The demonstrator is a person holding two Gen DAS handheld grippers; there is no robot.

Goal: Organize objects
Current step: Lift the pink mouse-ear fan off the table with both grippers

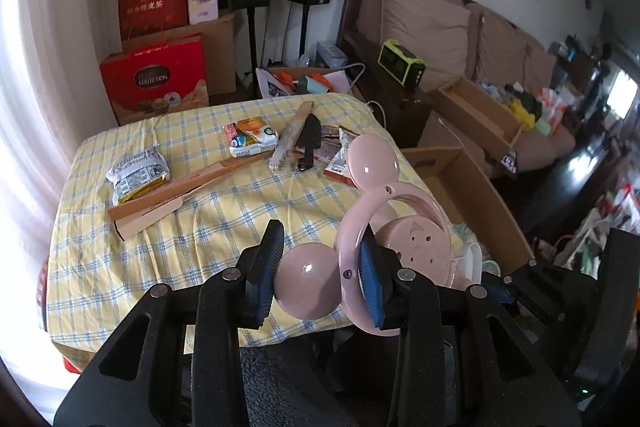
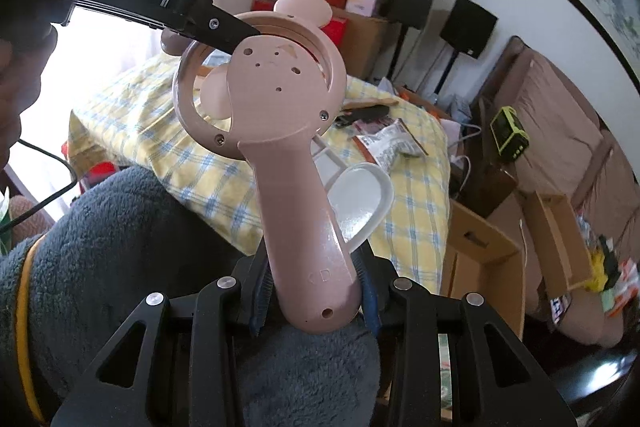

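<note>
The right gripper [image 2: 316, 291] is clamped on the base of the handle of a pink handheld fan [image 2: 304, 163], its 2 blue ribbed pads pressing the rounded stem from either side. That low hold seems chosen to leave the head free for the other tool. The left gripper [image 1: 320, 275] is closed on the top of the fan's ring guard, with 1 round ear [image 1: 306, 287] sitting between its fingers and the other ear [image 1: 372, 159] jutting beyond; in the right wrist view its black finger reaches in across the ring. With both ends pinned, the fan hangs in the air over the near edge of the table [image 1: 120, 267], above the person's lap, probably so it can be turned or steadied before being put away.

The fan is smooth, glossy moulded plastic: a tapering stem, a hollow circular guard fixed with small screws, and a flat motor plate dotted with vent holes. A white plastic blade or stand [image 2: 360, 203] curves out behind the stem.

The table wears a soft, wrinkled yellow-and-blue checked cloth. On it lie crinkly foil snack packets [image 1: 136, 175], a long flat cardboard sleeve [image 1: 176, 195] and a black sheathed knife [image 1: 308, 141]. Open cardboard boxes [image 1: 476, 195] stand just beside the table, likely the sorting bins.
</note>
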